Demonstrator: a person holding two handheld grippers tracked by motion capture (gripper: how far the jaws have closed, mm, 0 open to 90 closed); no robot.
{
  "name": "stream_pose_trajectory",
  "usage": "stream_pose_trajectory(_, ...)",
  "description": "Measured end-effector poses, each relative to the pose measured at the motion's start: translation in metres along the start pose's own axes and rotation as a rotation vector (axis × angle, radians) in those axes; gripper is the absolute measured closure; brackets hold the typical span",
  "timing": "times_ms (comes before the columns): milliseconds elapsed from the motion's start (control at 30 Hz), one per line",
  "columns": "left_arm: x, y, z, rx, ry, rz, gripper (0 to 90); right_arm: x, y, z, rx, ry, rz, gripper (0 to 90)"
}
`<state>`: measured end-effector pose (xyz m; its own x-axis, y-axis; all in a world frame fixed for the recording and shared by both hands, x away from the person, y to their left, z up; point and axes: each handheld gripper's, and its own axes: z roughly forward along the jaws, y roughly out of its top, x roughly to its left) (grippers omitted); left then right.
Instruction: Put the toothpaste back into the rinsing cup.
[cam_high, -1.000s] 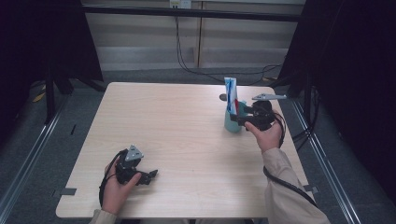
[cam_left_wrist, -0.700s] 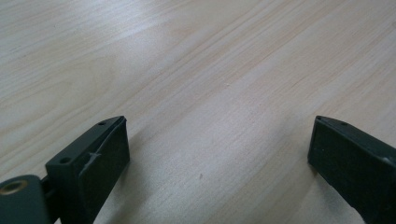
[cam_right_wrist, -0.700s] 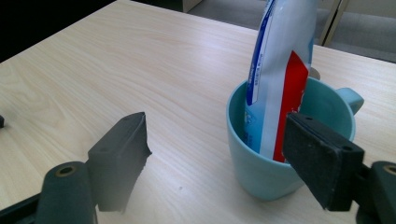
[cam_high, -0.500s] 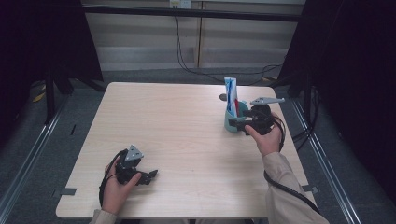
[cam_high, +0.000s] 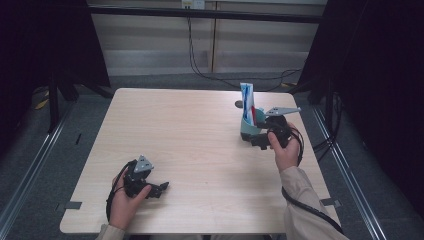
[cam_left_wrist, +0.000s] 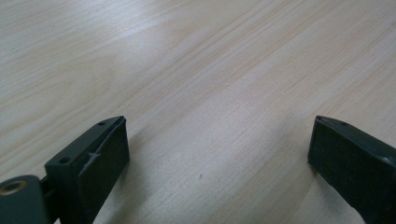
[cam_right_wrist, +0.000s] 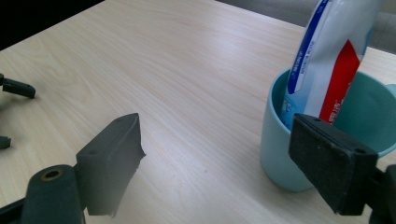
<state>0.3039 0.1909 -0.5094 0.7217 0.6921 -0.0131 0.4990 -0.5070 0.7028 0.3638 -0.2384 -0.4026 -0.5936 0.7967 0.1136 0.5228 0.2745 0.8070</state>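
Teal cup (cam_high: 248, 131) stands upright on the right half of the pale wood desk (cam_high: 200, 135), toward the far side, with a blue, white and red tube (cam_high: 247, 104) standing in it, leaning a little and poking well above the rim. Right claw (cam_high: 257, 141) sits just beside the cup on its near-right side, held by the right hand (cam_high: 284, 147). Its jaws have just been opening and now stand wide; in the right gripper view (cam_right_wrist: 219, 154) nothing is between them, bare desk shows in the gap, and the cup (cam_right_wrist: 322, 135) with the tube (cam_right_wrist: 327, 60) is just behind the right-hand jaw, not gripped. Whether that jaw touches the cup wall: cannot tell. Left claw (cam_high: 159, 189) is at the near left of the desk, well apart from the cup, held low by the left hand (cam_high: 125, 200). Left gripper view (cam_left_wrist: 219, 154): jaws spread wide, empty, plain wood grain between them.
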Motion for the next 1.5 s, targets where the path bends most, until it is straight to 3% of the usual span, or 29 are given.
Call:
stream_pose_trajectory(700,-0.002,0.002,0.004,0.005,-0.006,-0.001,0.0,0.01,-0.014,-0.005,0.036,0.023,-0.029,17.2)
stream_pose_trajectory(1500,-0.002,0.002,0.004,0.006,-0.004,0.005,0.0,0.02,-0.047,-0.006,0.065,0.058,-0.055,17.2)
